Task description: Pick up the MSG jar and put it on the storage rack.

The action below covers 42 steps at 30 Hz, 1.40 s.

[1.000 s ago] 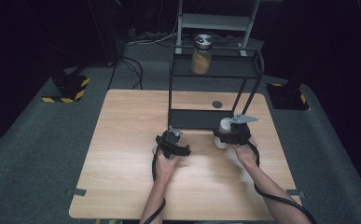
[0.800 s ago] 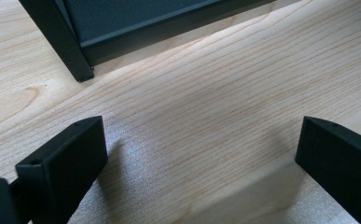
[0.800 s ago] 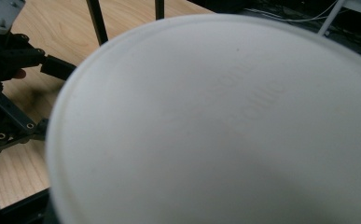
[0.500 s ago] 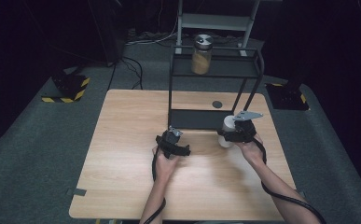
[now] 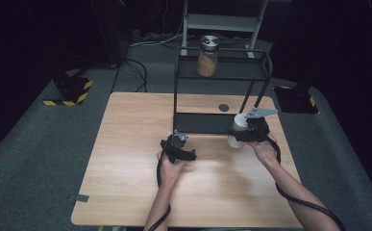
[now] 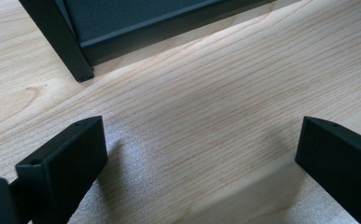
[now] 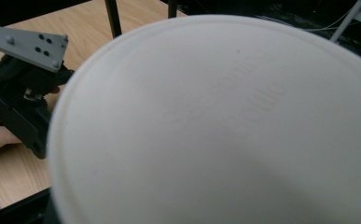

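My right gripper [image 5: 245, 131] is shut on a white lidded container [image 5: 236, 129], held just above the wooden table [image 5: 126, 159] at the front right corner of a black metal rack [image 5: 222, 77]. The container's pale round lid [image 7: 215, 126] looms close in the right gripper view and hides the jaws. My left gripper [image 5: 176, 143] hovers low over the table at the rack's front left leg [image 6: 73, 60]. It is open [image 6: 199, 140], with bare wood between its wide-apart jaws.
A glass jar with amber contents and a metal lid [image 5: 207, 55] stands on the rack's top shelf. The rack's lower shelf [image 5: 203, 122] is dark and bare. A small dark disc [image 5: 223, 107] lies on the table behind the rack. The left gripper's grey plate [image 7: 26, 44] shows beside the lid.
My right gripper has carried the white container slightly right and farther from me, toward the rack's front right leg. The left gripper has stayed in place.
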Each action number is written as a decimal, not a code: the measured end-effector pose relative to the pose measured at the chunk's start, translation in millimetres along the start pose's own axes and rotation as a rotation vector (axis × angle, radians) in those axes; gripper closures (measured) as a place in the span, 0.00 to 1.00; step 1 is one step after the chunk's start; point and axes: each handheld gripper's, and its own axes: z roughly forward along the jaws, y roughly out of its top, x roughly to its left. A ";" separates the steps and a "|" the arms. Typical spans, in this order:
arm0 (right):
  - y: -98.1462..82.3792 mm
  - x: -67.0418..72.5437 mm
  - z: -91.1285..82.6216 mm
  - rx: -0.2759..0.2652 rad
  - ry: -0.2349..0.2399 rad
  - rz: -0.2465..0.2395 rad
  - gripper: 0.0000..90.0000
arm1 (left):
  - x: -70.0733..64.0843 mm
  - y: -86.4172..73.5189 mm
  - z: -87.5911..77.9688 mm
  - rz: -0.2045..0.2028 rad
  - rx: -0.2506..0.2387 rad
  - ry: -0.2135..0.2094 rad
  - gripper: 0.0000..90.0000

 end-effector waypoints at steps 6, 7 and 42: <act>13.1 -0.4 -9.0 -0.008 0.017 -0.015 0.39 | 0.3 -0.1 0.0 0.000 0.000 -0.002 0.02; 15.8 -0.2 -10.4 -0.007 0.018 -0.017 0.39 | 0.3 0.0 0.0 0.000 0.000 -0.001 0.02; 94.4 -3.2 -69.6 -0.072 0.133 -0.122 0.39 | -0.4 -0.4 0.2 -0.004 -0.003 0.001 0.02</act>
